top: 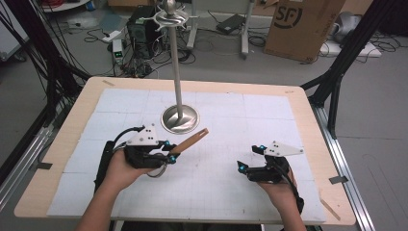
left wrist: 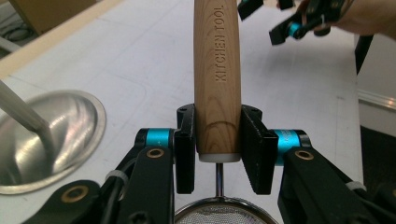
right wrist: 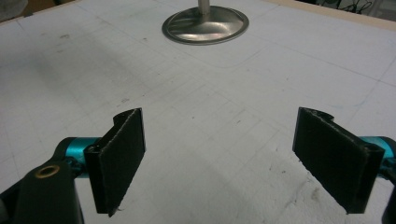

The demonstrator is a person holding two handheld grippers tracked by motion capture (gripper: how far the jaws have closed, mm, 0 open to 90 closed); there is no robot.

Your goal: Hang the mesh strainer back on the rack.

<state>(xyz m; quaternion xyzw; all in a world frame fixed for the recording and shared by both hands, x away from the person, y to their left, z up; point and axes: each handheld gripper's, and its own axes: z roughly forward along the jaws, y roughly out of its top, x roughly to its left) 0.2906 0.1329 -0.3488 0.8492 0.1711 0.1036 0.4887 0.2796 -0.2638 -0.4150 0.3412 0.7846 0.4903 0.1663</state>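
Note:
A strainer with a wooden handle (left wrist: 217,74) stamped KITCHEN TOOL is clamped in my left gripper (left wrist: 217,151); its wire mesh bowl (left wrist: 219,213) sits just below the jaws. In the high view the handle (top: 190,141) sticks out up and to the right from the left gripper (top: 169,151), lifted off the white mat. A metal stand with a round base (top: 179,118) and a tall pole (top: 177,72) rises just behind it. My right gripper (top: 249,158) rests low at the right, its jaws wide apart over bare mat (right wrist: 219,154) with nothing between them.
The white gridded mat (top: 250,120) covers a wooden table (top: 308,103). The stand's hooked top (top: 169,18) is at the pole's upper end. Cables, a cardboard box (top: 300,24) and black frame legs lie beyond the table. The stand's base (right wrist: 205,25) lies ahead of the right gripper.

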